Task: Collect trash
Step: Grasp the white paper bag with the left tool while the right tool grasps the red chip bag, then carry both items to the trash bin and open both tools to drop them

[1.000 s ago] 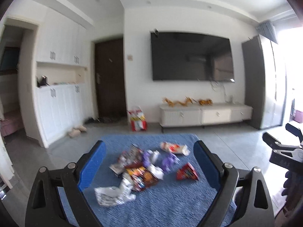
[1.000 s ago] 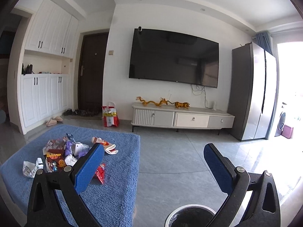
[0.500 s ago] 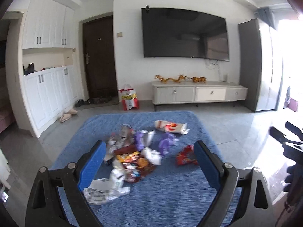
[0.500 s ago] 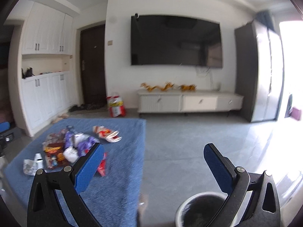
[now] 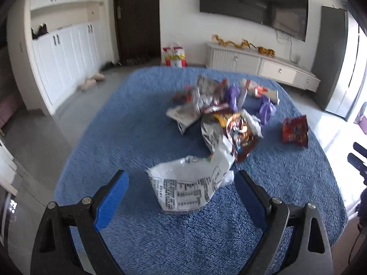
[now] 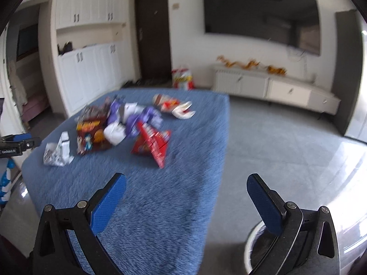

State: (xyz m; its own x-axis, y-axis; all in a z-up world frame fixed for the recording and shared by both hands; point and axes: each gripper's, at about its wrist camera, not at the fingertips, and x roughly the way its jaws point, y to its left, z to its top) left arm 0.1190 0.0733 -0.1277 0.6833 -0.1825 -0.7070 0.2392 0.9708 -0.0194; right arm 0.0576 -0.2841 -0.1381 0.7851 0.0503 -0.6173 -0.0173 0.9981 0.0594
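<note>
A pile of snack wrappers (image 5: 220,114) lies on a blue fluffy table cover (image 5: 137,123). A crumpled white printed wrapper (image 5: 190,183) lies nearest, just ahead of and between my open left gripper's (image 5: 181,185) blue pads. A red packet (image 5: 294,131) lies apart at the right. In the right wrist view the same pile (image 6: 110,123), the red packet (image 6: 152,142) and the white wrapper (image 6: 57,151) show. My right gripper (image 6: 185,192) is open and empty above the cover's right edge. A white-rimmed bin (image 6: 259,247) stands on the floor under its right finger.
A grey tiled floor (image 6: 286,142) lies right of the table. A white TV cabinet (image 6: 275,89) and a wall TV (image 6: 261,18) are at the back. White cupboards (image 5: 66,45) and a dark door (image 5: 137,18) stand at the left. A red bag (image 5: 175,56) sits by the door.
Both grippers have tilted down and moved closer to the table. The white wrapper now sits between the left pads. The right gripper has swung left over the cover's edge.
</note>
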